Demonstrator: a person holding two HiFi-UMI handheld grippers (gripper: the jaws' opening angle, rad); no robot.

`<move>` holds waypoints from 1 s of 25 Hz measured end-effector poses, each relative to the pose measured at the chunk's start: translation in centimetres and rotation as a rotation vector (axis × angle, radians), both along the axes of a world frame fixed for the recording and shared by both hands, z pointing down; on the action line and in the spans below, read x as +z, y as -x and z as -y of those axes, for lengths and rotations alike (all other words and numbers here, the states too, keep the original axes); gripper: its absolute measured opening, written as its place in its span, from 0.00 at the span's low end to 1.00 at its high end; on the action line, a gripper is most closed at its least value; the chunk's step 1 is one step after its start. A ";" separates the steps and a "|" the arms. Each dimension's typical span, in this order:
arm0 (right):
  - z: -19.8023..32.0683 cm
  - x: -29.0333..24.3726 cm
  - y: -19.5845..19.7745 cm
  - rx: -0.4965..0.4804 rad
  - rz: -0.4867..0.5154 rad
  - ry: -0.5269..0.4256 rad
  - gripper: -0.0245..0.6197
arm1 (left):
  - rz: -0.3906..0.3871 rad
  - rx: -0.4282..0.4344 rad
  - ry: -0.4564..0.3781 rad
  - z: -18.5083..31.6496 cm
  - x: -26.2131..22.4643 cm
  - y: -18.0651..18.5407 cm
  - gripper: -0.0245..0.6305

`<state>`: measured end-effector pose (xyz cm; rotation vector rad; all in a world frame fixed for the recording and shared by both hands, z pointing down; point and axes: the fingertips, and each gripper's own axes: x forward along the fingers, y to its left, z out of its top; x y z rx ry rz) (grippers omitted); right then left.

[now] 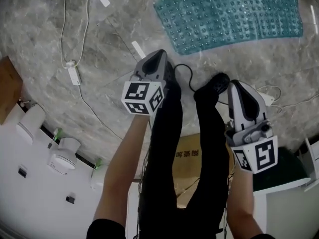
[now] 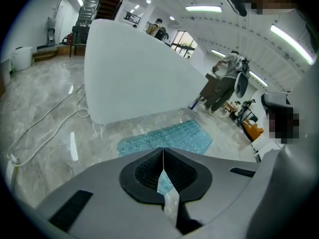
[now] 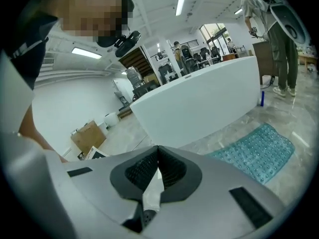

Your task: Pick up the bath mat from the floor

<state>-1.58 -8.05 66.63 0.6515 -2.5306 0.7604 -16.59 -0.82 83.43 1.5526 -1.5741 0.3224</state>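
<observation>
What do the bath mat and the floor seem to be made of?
Bath mat: likely soft translucent teal plastic or rubber, given its rows of raised bumps. Floor: polished marble or marble-look tile; grey veins, glossy reflections.
</observation>
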 end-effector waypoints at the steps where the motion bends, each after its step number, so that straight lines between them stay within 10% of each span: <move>1: 0.3 1.7 0.0 0.010 0.002 0.003 0.06 | 0.004 -0.009 0.010 0.0 2.3 0.3 0.06; 15: -1.6 17.2 0.3 -0.007 -0.027 0.081 0.06 | -0.024 -0.068 0.174 0.8 24.3 0.4 0.15; 25: -3.5 20.4 1.7 0.004 0.016 0.101 0.06 | -0.034 -0.193 0.256 0.9 31.7 1.8 0.41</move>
